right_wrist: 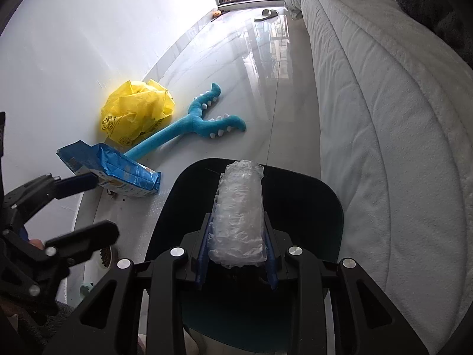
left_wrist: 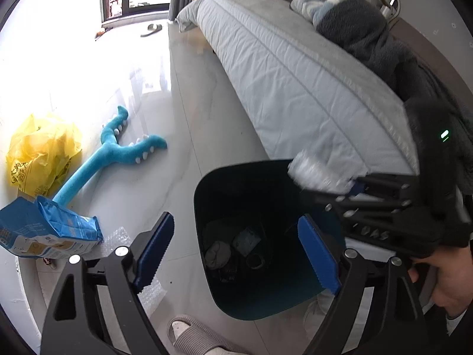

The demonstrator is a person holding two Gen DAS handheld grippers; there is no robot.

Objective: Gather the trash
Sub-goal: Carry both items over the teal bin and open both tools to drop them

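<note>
A dark teal trash bin stands on the floor beside the bed, with several scraps at its bottom; it also shows in the right wrist view. My right gripper is shut on a roll of clear bubble wrap and holds it above the bin's opening; the roll also shows in the left wrist view. My left gripper is open and empty, over the bin's left rim. On the floor to the left lie a blue snack bag, a crumpled yellow plastic bag and a flat piece of bubble wrap.
A blue plush toy lies on the tiled floor by the yellow bag. The bed with a pale blue quilt runs along the right. A slipper lies near the far window. My slippered foot is at the bottom.
</note>
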